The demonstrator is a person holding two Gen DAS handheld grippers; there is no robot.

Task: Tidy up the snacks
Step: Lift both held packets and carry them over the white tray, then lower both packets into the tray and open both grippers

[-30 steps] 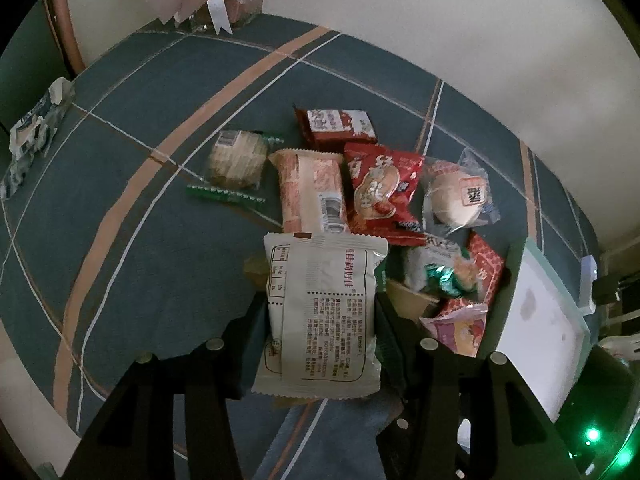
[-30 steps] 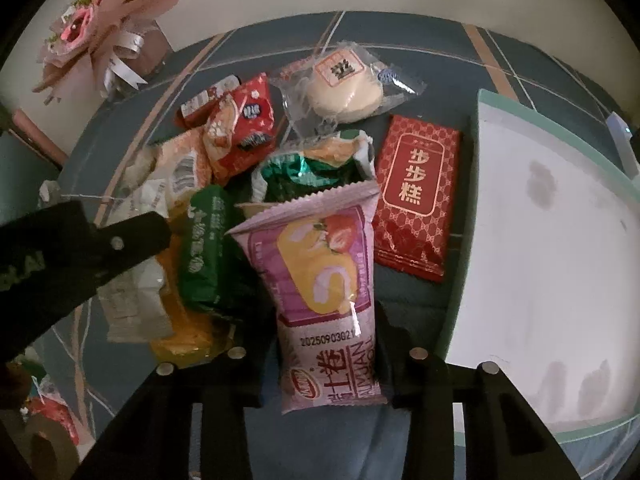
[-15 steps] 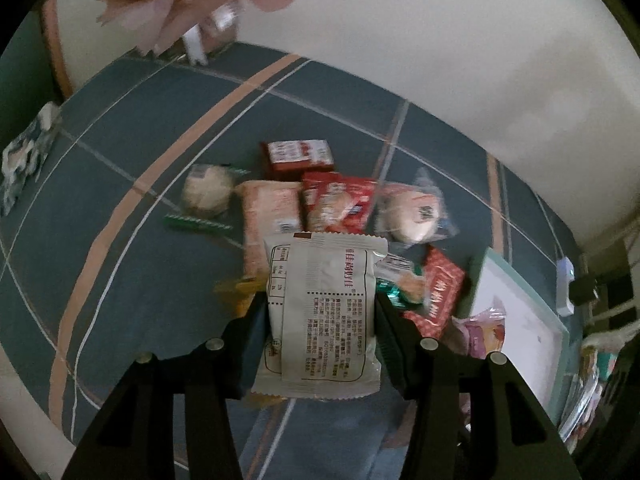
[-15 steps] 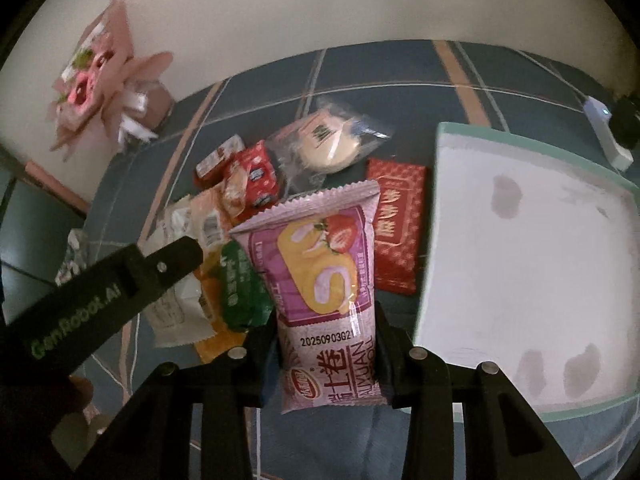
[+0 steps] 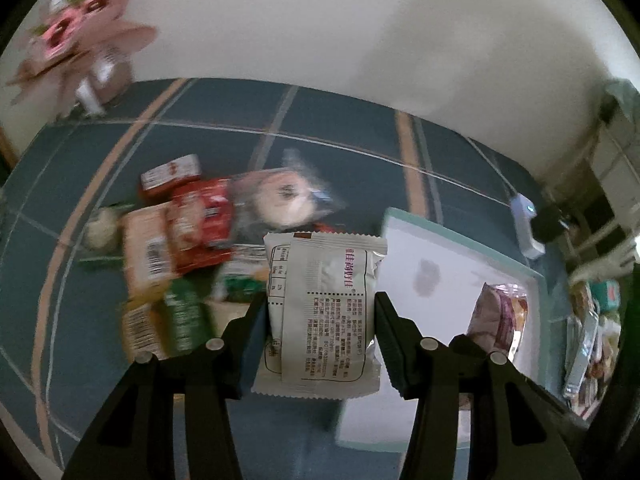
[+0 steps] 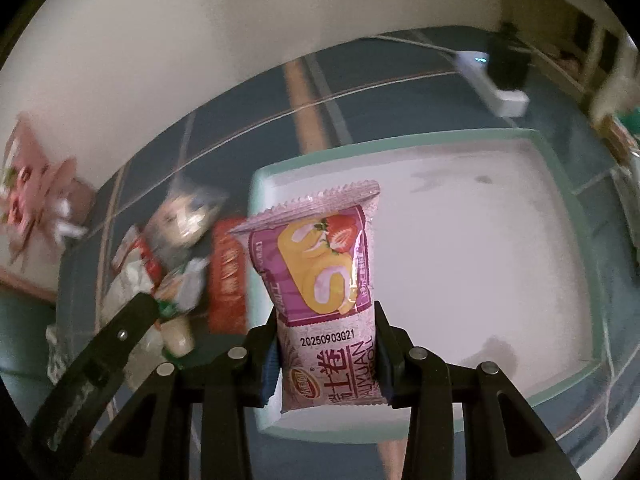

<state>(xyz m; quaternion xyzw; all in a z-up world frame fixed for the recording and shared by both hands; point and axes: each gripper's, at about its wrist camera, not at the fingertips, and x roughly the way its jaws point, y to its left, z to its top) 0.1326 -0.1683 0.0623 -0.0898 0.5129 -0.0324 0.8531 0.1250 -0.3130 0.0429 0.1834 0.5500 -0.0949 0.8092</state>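
My left gripper (image 5: 320, 336) is shut on a white snack packet (image 5: 322, 312) with printed text, held above the table at the left edge of the white tray (image 5: 452, 256). My right gripper (image 6: 326, 344) is shut on a pink swiss-roll packet (image 6: 324, 300), held over the near left part of the same tray (image 6: 480, 248). That pink packet also shows in the left wrist view (image 5: 498, 316). A pile of snacks (image 5: 192, 232) lies on the blue cloth left of the tray: red packets, an orange one, a green one, a clear-wrapped round bun (image 5: 280, 200).
The tray has a teal rim (image 6: 576, 208). A pink paper flower decoration (image 5: 68, 36) stands at the far left by the wall. A white power strip (image 6: 492, 80) lies beyond the tray. The left gripper's arm (image 6: 92, 364) crosses the right wrist view. Cluttered packets (image 5: 592, 328) sit at the right.
Both grippers have lifted and swung right with their packets, from over the snack pile toward the white tray. The right gripper now hangs over the tray.
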